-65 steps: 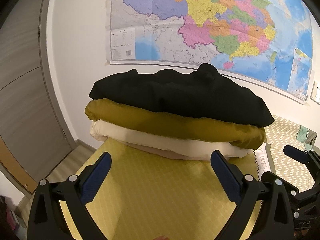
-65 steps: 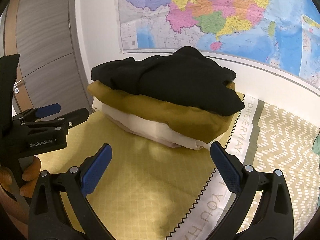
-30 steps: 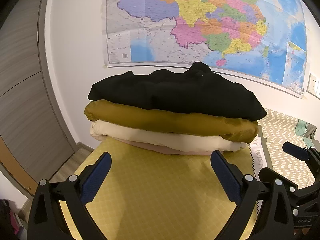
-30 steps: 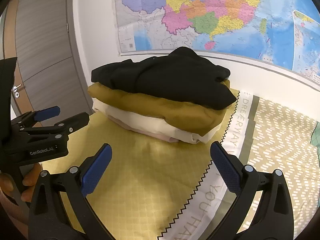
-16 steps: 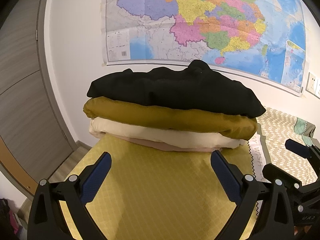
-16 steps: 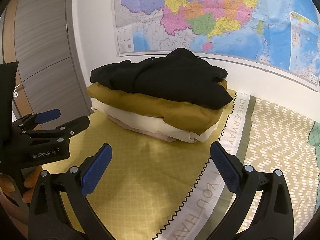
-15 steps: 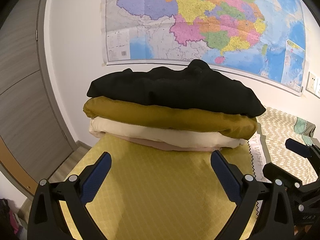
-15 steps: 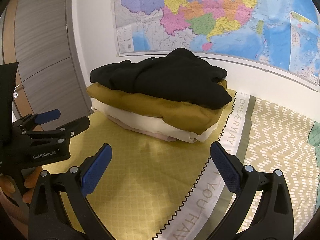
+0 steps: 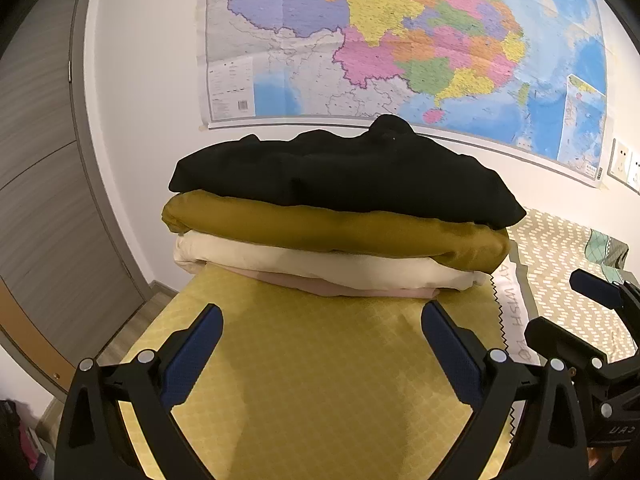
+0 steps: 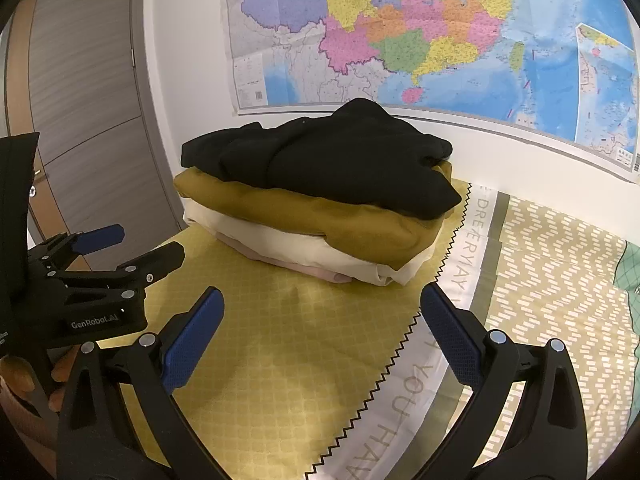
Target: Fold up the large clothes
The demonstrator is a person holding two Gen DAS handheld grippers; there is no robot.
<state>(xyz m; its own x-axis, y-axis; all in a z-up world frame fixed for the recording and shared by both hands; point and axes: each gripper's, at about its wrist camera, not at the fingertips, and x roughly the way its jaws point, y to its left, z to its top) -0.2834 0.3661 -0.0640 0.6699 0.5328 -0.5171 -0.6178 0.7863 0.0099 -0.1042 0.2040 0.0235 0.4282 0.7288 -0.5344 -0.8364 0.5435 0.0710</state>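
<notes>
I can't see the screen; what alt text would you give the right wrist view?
A stack of folded clothes, black on top, sits on a yellow bedspread below a wall map. The right gripper, open and empty, frames it; the left gripper shows at left.

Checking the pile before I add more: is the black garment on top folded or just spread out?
Folded, loosely. The black garment sits as a compact bundle atop the mustard garment, its edges within the stack, though its top is lumpy.
</notes>
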